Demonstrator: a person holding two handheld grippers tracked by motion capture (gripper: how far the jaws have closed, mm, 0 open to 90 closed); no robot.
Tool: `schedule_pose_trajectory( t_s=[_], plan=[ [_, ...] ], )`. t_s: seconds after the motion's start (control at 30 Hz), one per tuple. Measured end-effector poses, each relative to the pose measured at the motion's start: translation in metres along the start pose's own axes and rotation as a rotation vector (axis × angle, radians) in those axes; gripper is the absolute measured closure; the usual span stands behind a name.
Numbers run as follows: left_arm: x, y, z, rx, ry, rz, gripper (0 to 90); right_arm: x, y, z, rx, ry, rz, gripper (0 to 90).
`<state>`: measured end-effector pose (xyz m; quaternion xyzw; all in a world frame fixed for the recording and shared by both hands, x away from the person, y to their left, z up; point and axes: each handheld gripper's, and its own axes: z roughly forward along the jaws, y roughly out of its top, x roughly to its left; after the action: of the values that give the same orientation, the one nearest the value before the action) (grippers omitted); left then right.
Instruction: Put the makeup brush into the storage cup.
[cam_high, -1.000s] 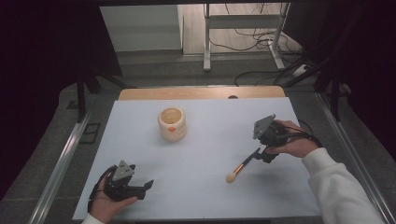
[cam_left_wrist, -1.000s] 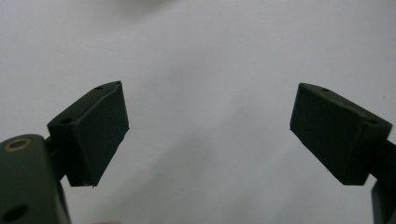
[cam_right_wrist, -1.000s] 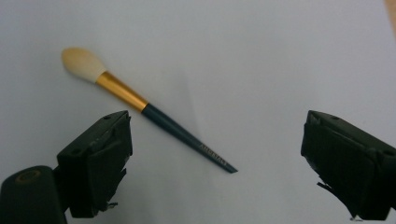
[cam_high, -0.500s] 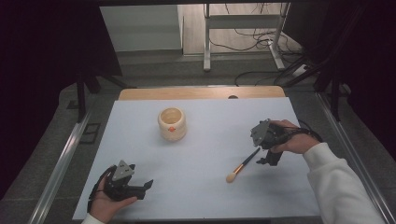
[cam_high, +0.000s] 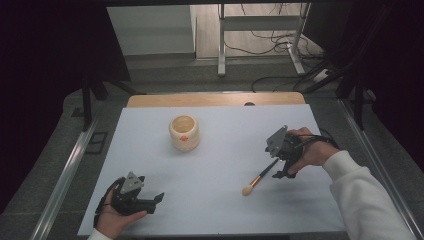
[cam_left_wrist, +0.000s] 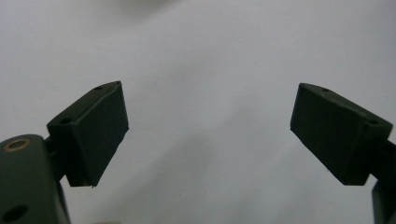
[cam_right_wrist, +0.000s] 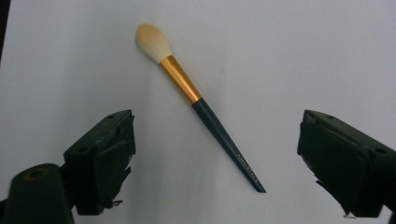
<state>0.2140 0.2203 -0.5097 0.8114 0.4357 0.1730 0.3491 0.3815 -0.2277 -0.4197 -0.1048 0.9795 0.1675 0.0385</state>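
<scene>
A makeup brush (cam_high: 261, 176) lies flat on the white table (cam_high: 225, 150), right of centre. It has a cream tuft, a gold ferrule and a dark handle. My right gripper (cam_high: 283, 168) hovers over the handle's end, open. In the right gripper view the brush (cam_right_wrist: 201, 105) lies slantwise between the black jaws of the right gripper (cam_right_wrist: 215, 140), touching neither. Those jaws have just closed a little. My left gripper (cam_high: 152, 190) rests low at the front left, held in a hand. In its own view the left gripper (cam_left_wrist: 208, 102) is open over bare white surface.
A cream cup (cam_high: 184, 132) with an orange mark stands upright behind the middle of the table. A wooden strip (cam_high: 215, 100) runs along the far edge. Metal rails (cam_high: 75, 165) flank the table. Cables and a desk frame (cam_high: 260, 35) lie on the floor beyond.
The right gripper has turned slightly in the hand above the brush's handle end. The brush, the cup and the left gripper have not moved.
</scene>
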Motion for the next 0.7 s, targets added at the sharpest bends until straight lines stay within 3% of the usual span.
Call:
schedule_pose_trajectory(
  t_s=[0.1, 0.23, 0.4, 0.7],
  plan=[
    [0.0, 0.0, 0.0, 0.002, 0.001, 0.002, 11.7, 0.0, 0.002, 0.0, 0.0, 0.003, -0.009, 12.1],
    [0.0, 0.0, 0.0, 0.003, 0.0, 0.003, 11.7, 0.002, 0.006, 0.004, 0.052, 0.023, -0.015, 14.0],
    [0.0, 0.0, 0.001, 0.007, 0.0, -0.001, 11.8, 0.008, 0.013, 0.009, 0.093, 0.054, -0.066, 19.0],
    [-0.001, 0.001, 0.0, 0.007, 0.004, 0.001, 11.8, 0.014, 0.021, 0.023, 0.132, 0.1, -0.127, 20.2]
  ],
)
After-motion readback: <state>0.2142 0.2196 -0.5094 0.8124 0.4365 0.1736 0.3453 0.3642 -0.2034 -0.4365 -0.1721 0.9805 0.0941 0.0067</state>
